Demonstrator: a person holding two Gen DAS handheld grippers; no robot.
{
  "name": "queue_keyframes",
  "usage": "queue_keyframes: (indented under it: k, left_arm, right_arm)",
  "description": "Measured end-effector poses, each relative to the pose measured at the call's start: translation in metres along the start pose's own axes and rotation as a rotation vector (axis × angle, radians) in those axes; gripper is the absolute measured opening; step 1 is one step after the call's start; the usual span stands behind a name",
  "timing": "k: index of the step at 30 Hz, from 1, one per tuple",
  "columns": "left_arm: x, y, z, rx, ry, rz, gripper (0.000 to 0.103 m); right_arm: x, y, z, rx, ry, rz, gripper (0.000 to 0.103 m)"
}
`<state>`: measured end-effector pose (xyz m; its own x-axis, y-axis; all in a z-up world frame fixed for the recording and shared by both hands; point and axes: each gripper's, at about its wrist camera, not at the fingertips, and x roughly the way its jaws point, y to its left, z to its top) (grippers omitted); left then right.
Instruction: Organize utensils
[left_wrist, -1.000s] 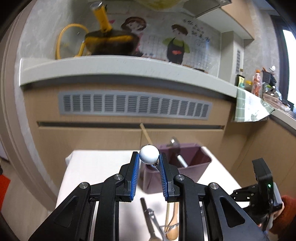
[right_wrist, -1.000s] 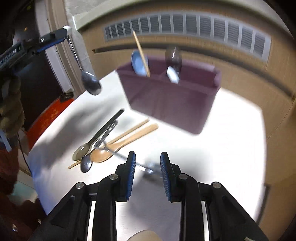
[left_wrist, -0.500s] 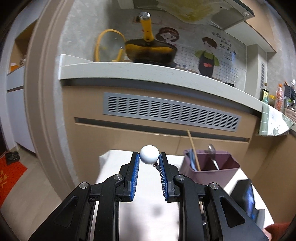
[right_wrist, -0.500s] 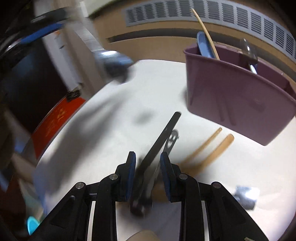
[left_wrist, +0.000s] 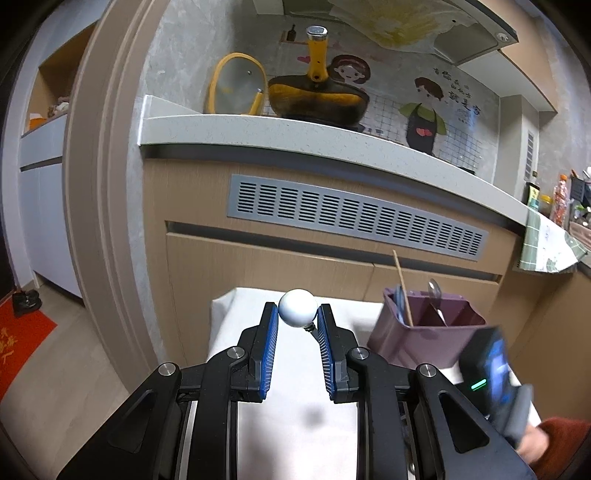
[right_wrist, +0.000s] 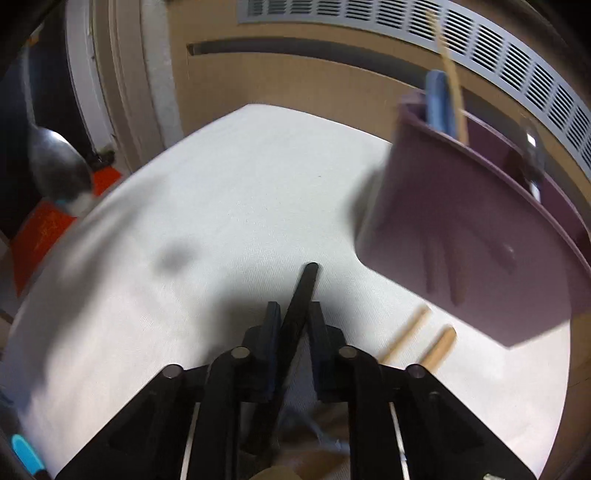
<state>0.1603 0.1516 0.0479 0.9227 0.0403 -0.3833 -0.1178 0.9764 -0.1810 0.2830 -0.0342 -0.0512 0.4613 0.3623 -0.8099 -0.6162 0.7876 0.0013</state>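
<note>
My right gripper (right_wrist: 292, 334) has just been closing, and its jaws now pinch the flat black utensil handle (right_wrist: 301, 295) that a second ago lay loose on the white tablecloth (right_wrist: 229, 192), so this piece looks ready to lift toward the purple divided plastic caddy (right_wrist: 480, 236) just beside it. My left gripper (left_wrist: 297, 325) stays part-way closed on the white ball end (left_wrist: 297, 307) of a spoon. Only the right view shows that spoon's steel bowl (right_wrist: 55, 166) hanging and two wooden handles (right_wrist: 424, 339) left on the cloth; only the left view shows the caddy's contents plainly.
</note>
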Motion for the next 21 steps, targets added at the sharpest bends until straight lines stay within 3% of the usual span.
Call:
queue_keyframes:
  k: [2, 7, 11, 15, 17, 21]
  left_arm:
    - [0.0, -0.007, -0.002, 0.008, 0.017, -0.03, 0.022]
    - [0.004, -0.031, -0.005, 0.02, 0.057, -0.104, 0.022]
    - [0.006, -0.05, -0.008, 0.04, 0.087, -0.113, 0.022]
    - [0.012, -0.059, -0.012, 0.044, 0.128, -0.119, 0.022]
    - [0.016, -0.062, -0.015, 0.045, 0.15, -0.127, 0.022]
    - [0.024, -0.069, -0.023, 0.062, 0.184, -0.127, 0.022]
  right_arm:
    - [-0.026, -0.018, -0.006, 0.03, -0.047, 0.018, 0.002]
    - [-0.091, -0.061, -0.019, 0.088, -0.168, 0.0, 0.001]
    - [-0.114, -0.082, -0.032, 0.091, -0.187, -0.03, 0.001]
    - [-0.086, -0.08, -0.043, 0.063, -0.079, 0.043, 0.008]
    - [-0.069, -0.079, -0.047, 0.085, -0.04, 0.081, 0.022]
    - [-0.043, -0.071, -0.053, 0.104, -0.002, 0.086, 0.024]
